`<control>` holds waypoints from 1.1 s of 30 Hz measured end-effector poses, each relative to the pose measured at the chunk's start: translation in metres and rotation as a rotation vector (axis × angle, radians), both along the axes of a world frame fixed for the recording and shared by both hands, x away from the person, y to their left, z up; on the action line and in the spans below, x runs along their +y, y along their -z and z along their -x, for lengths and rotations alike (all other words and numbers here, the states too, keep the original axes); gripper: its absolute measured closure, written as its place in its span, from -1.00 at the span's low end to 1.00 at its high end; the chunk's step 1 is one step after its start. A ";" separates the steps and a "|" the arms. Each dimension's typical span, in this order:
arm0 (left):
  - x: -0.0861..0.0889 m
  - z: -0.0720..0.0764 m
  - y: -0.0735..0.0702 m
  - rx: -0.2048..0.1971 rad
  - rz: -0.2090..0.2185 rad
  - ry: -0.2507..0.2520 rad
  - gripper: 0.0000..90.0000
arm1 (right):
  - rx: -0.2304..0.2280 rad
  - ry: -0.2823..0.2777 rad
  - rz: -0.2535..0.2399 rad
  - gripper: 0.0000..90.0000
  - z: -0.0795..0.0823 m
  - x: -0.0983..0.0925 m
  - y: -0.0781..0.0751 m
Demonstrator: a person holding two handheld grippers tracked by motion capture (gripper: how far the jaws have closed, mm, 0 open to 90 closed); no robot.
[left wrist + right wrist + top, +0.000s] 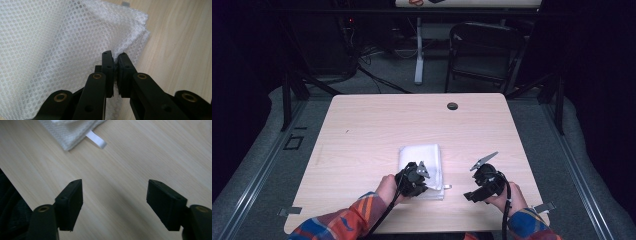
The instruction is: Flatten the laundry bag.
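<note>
white folded mesh cloth (421,167), soft, light and floppy, lies at lower centre of the pale wooden table (372,130); left gripper (115,65) pinches its near edge, right gripper (113,202) gapes empty, best placed on a neighbouring corner.

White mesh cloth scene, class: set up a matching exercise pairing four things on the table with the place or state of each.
Column one:
1. left gripper
2. right gripper
3. white tag
4. small black disc

Column two:
A. near the far edge of the table
B. sticking out from a corner of the white mesh cloth
C. jaws apart over bare wood
D. pinching the cloth's edge

Pairs: 1-D, 2-C, 3-B, 4-A
</note>
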State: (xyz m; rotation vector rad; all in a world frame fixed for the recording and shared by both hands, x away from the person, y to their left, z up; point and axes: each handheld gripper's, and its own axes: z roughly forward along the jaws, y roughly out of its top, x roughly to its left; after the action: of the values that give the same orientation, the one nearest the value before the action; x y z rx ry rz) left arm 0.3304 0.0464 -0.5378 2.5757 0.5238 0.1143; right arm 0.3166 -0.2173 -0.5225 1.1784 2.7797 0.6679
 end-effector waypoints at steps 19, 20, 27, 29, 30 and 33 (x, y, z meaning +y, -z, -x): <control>0.004 0.002 -0.007 -0.022 0.071 -0.025 0.90 | -0.094 -0.153 -0.040 1.00 -0.007 0.067 0.006; 0.004 0.002 -0.007 -0.023 0.070 -0.025 0.90 | -0.096 -0.162 -0.037 1.00 -0.008 0.072 0.008; 0.005 0.002 -0.007 -0.029 0.075 -0.034 0.90 | -0.079 -0.185 -0.004 1.00 -0.015 0.091 0.023; 0.006 0.002 -0.008 -0.033 0.076 -0.034 0.90 | -0.088 -0.166 0.000 1.00 -0.015 0.094 0.029; 0.006 0.002 -0.009 -0.036 0.080 -0.038 0.91 | -0.083 -0.167 0.000 1.00 -0.015 0.095 0.030; 0.007 0.003 -0.009 -0.044 0.080 -0.050 0.91 | -0.078 -0.193 0.030 1.00 -0.018 0.094 0.031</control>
State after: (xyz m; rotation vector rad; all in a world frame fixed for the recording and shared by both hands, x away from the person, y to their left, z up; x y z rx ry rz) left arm 0.3274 0.0536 -0.5284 2.4771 0.5657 0.1634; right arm 0.3344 -0.1234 -0.5536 0.8664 2.8506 0.6678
